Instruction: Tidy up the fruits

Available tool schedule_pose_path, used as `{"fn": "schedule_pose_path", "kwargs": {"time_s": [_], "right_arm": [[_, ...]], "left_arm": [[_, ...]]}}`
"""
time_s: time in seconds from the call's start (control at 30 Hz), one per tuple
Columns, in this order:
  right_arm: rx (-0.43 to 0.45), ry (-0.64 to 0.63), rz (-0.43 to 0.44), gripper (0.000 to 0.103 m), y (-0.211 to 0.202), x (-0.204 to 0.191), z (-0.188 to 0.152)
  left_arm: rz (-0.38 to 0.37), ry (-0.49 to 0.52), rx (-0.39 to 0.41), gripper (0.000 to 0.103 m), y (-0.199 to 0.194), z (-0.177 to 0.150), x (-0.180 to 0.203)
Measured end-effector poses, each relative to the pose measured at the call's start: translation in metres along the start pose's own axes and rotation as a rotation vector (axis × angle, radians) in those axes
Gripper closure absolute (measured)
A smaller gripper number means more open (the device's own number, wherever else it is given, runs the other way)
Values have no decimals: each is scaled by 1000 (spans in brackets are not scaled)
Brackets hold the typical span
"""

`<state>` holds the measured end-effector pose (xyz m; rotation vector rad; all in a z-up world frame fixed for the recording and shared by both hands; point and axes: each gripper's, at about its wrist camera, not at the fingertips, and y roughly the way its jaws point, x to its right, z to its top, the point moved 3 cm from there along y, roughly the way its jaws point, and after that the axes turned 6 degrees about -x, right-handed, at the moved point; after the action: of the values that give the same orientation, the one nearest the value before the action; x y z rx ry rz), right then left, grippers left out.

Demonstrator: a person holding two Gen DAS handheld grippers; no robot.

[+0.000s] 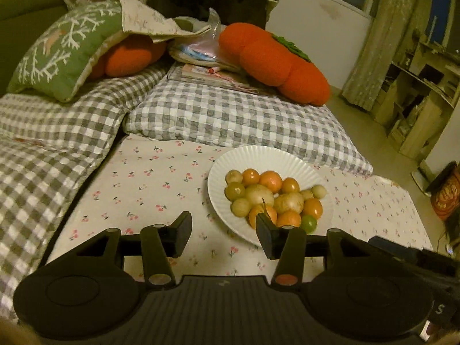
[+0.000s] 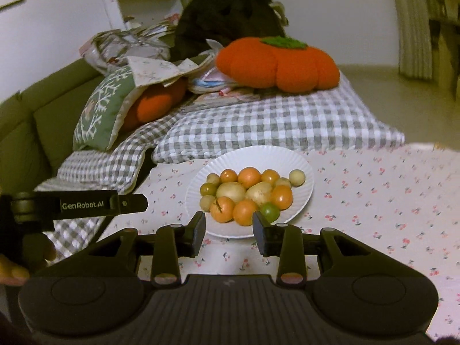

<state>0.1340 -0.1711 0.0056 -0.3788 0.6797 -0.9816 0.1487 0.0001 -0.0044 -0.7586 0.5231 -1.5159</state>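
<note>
A white fluted plate [image 1: 258,158] [image 2: 299,164] sits on a cherry-print cloth and holds a pile of several small fruits: orange ones [image 1: 270,180] [image 2: 249,177], pale yellow ones [image 1: 259,195] [image 2: 231,191] and a green one [image 1: 308,223] [image 2: 269,212]. My left gripper [image 1: 224,231] is open and empty, just short of the plate's near left rim. My right gripper [image 2: 229,231] is open and empty, at the plate's near rim. The left gripper's body [image 2: 86,204] shows at the left of the right wrist view.
The cherry-print cloth [image 1: 149,184] [image 2: 373,201] spreads around the plate. Grey checked cushions [image 1: 230,115] [image 2: 273,120] lie behind it, with an orange pumpkin pillow [image 1: 273,60] [image 2: 276,63], a green pillow [image 1: 63,51] and piled papers. Floor and shelves are at the right.
</note>
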Motion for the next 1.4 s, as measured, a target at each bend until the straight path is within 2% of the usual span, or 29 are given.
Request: {"fn": "schedule_pose_path", "kwargs": {"time_s": [0.1,0.23,0.3,0.57,0.7,0.73,0.8,0.97,1.13,1.4], "right_arm": [[34,-45,-22,66,-14,-11,-9],[83,-72,-53,54,-32,-18,-19],[99,-81,-61,50,-40,-19,-24],[114,-63,-81,31,-55,-19,-41],[122,-32,-118,5,-59,-19,-50],[124,-28,-134,2,-59,-20,-53],[122,-35,-149,1,-59,-20,-58],[135,-22,-157,0,-58,-18,-60],[149,-16,-166,0,-61,-18,-60],[157,-48,-163,0,-64,-25,-62]], "left_arm": [[15,14,10,62,-12,-11,2],[47,3,17,61,-26,-26,0],[40,-6,19,55,-34,-35,-1],[66,-10,24,45,-49,-61,-3],[73,-3,37,31,-59,-71,-1],[76,-3,42,29,-60,-72,0],[83,-3,52,22,-64,-76,0],[106,-2,63,14,-66,-79,1],[125,-3,69,11,-65,-81,0],[108,16,73,11,-68,-82,4]]}}
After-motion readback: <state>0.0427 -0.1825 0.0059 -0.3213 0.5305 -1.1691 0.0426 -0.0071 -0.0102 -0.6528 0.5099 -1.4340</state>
